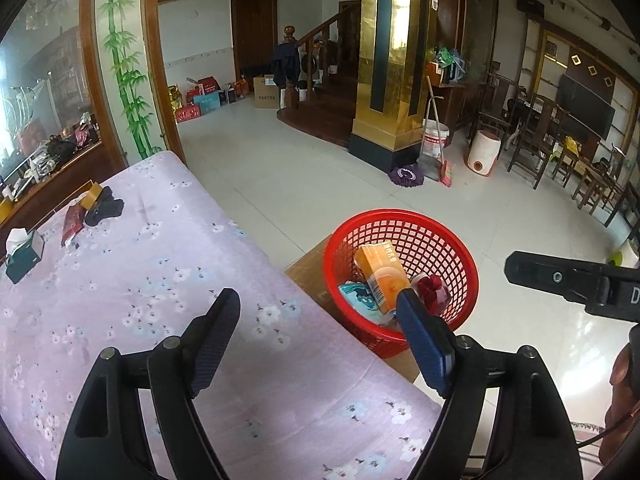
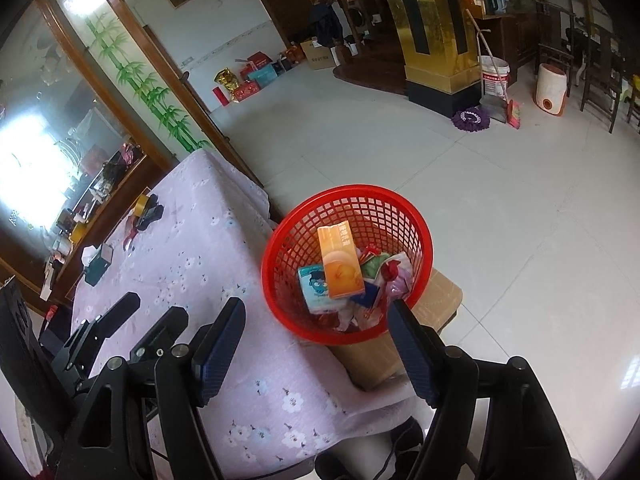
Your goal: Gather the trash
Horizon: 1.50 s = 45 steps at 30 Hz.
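Red basket [image 2: 347, 258] on cardboard box [image 2: 434, 308]; orange carton [image 2: 340, 260] inside, long axis 12–6 o'clock, leaning on wall. Left gripper [image 1: 318, 316], right gripper [image 2: 316, 328]: jaws spread, empty.

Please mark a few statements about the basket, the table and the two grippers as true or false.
1. The red basket sits on a cardboard box. True.
2. The orange carton lies on the table. False: it is inside the basket.
3. The left gripper holds nothing. True.
4. The right gripper is shut on a wrapper. False: it is open and empty.
5. The tablecloth is plain green. False: it is pale purple with flowers.
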{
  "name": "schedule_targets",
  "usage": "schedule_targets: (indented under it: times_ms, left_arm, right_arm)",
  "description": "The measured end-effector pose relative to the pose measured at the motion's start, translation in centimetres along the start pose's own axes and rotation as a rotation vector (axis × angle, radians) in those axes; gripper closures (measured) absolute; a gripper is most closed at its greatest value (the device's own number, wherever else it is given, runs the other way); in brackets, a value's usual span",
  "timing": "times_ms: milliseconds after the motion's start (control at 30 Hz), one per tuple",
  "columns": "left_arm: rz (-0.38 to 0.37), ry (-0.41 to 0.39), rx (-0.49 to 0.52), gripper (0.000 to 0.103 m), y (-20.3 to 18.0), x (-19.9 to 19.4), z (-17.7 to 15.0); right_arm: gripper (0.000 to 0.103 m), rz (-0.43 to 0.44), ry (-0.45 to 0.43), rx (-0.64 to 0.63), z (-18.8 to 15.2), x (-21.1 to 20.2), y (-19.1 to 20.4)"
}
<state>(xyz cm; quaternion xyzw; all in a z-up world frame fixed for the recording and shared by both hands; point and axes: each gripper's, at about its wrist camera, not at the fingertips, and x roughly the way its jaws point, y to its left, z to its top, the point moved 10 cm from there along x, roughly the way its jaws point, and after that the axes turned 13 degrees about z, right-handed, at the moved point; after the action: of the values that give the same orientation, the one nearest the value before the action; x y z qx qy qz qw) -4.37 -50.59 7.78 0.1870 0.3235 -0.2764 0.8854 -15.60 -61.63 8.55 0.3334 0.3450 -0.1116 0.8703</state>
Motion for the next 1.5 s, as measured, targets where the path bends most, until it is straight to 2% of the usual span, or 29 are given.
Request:
schedule_targets:
  times_ms: [567,900,1500]
  left_arm:
    - [0.069,-0.074,-0.003,0.015,3.5,-3.2,0.5]
    - [0.069,-0.101,-0.015,0.014,4.4,-4.6,0.7]
    - [0.065,-0.103,-0.018,0.014,4.5,-5.3,0.1]
  right_arm:
    - [0.025,-0.090,-0.060,-0.066,-2.0,-3.4,2.7]
    - [0.022,-0.127,-0.113,-0.106,-2.6,-5.5,4.2]
    - [0.021,-0.129,-0.108,-0.110,-3.2,-5.5,4.9]
